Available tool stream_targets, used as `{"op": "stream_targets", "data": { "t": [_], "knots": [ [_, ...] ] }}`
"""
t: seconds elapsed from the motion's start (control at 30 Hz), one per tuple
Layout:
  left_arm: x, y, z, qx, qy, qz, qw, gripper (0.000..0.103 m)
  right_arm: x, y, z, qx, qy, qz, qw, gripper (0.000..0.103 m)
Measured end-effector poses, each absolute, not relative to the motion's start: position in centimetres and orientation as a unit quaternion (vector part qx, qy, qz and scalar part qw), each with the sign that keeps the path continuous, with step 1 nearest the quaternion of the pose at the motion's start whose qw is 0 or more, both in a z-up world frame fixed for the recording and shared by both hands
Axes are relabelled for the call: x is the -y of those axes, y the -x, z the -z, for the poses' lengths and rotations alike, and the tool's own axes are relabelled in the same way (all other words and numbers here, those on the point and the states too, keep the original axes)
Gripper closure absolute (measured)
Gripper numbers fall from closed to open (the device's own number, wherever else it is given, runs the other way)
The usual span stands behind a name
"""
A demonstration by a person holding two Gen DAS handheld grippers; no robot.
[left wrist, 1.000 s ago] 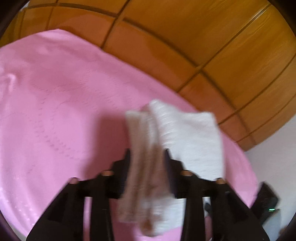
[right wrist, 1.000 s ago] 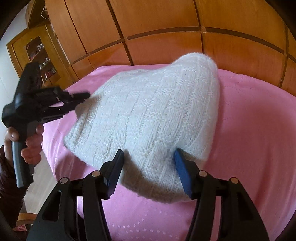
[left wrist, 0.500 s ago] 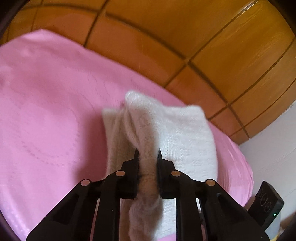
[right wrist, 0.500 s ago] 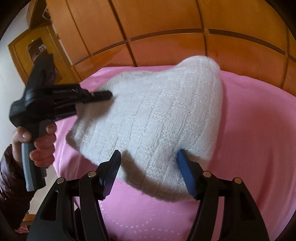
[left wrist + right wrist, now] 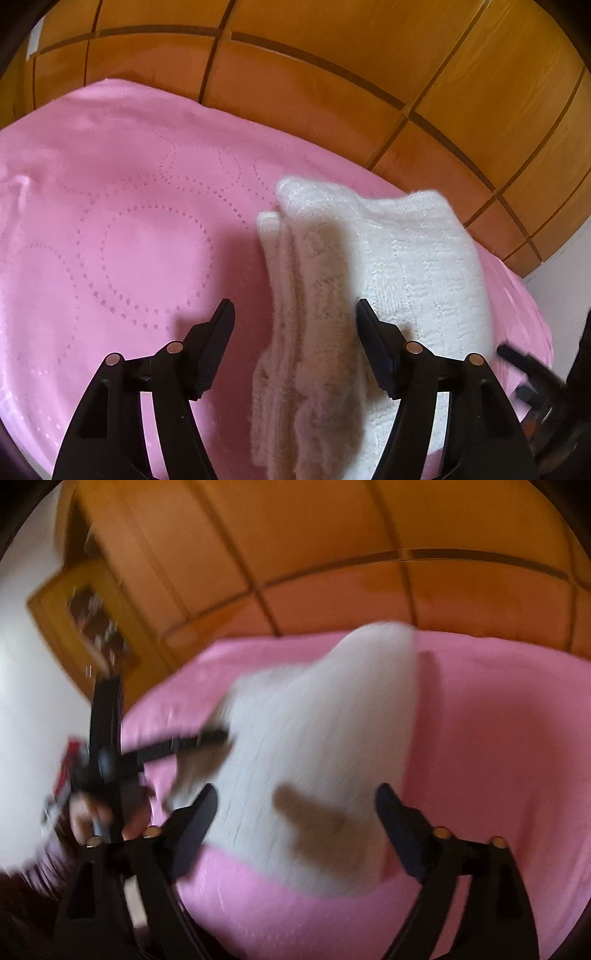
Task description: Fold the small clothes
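Note:
A white knitted garment (image 5: 406,266) lies folded on the pink bedspread (image 5: 129,240). Its stacked folded edge runs down between the fingers of my left gripper (image 5: 294,314). That gripper's jaws are opening: the left finger stands clear of the cloth and the right finger is beside it, not pressing. In the blurred right wrist view the same garment (image 5: 325,738) lies between the fingers of my right gripper (image 5: 295,799). Those jaws are also opening and stand wide, gripping nothing. The left gripper (image 5: 216,744) reaches the garment's left edge, held by a hand (image 5: 92,812).
Orange-brown wooden panelling (image 5: 332,74) rises right behind the bed. A wooden cabinet (image 5: 92,620) stands at the far left in the right wrist view. The bed's edge and a white wall (image 5: 561,288) are at the right, with a dark blurred object (image 5: 528,365) there.
Half a second ago my left gripper was pinched on the garment's folded edge; now it has let go and opened. My right gripper has opened wider and moved, blurring its view.

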State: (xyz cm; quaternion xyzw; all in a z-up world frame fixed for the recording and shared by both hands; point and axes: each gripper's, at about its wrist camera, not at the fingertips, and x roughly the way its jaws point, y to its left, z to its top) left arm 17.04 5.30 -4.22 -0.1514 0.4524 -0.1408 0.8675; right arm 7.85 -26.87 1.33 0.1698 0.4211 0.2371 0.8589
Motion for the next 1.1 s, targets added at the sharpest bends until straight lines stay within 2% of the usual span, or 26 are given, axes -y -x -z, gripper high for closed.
{"op": "stream_targets", "data": {
  "t": [0.17,0.37,0.43,0.47,0.57,0.63,0.67,0.73,0.83,1.1],
  "knots": [
    [-6.4,-18.0,5.3,-0.464,0.184,0.183,0.847,0.031,29.6,-12.3,1.2,-0.446,-0.258,-0.228,0.826,0.010],
    [-7.9,-19.4,7.5,-0.481,0.257,0.251,0.800,0.031,28.3,-16.2,4.8,-0.488,-0.278,-0.263,0.785,0.010],
    [-8.4,-19.8,8.5,-0.485,0.293,0.275,0.777,0.036,27.3,-16.8,5.5,-0.493,-0.281,-0.285,0.772,0.009],
    [-8.5,-19.8,8.9,-0.483,0.306,0.285,0.769,0.042,26.9,-17.0,5.8,-0.495,-0.279,-0.291,0.769,0.009],
    [-8.7,-19.4,9.8,-0.466,0.345,0.315,0.752,0.061,25.9,-17.0,5.9,-0.500,-0.269,-0.304,0.765,0.019],
    [-9.0,-19.0,10.1,-0.454,0.372,0.315,0.746,0.067,25.5,-17.4,5.3,-0.499,-0.264,-0.311,0.765,0.034],
    [-9.0,-18.5,10.1,-0.447,0.381,0.315,0.746,0.069,25.5,-17.2,4.7,-0.495,-0.258,-0.316,0.767,0.037],
    [-9.0,-17.7,9.4,-0.434,0.382,0.315,0.752,0.071,25.0,-16.9,3.8,-0.489,-0.247,-0.325,0.771,0.043],
    [-9.9,-16.0,7.8,-0.407,0.397,0.321,0.757,0.071,24.4,-16.4,1.8,-0.470,-0.240,-0.353,0.772,0.046],
    [-15.6,-11.5,0.9,-0.326,0.392,0.276,0.815,0.071,18.2,-17.1,-4.3,-0.412,-0.225,-0.469,0.748,0.047]
  ]
}}
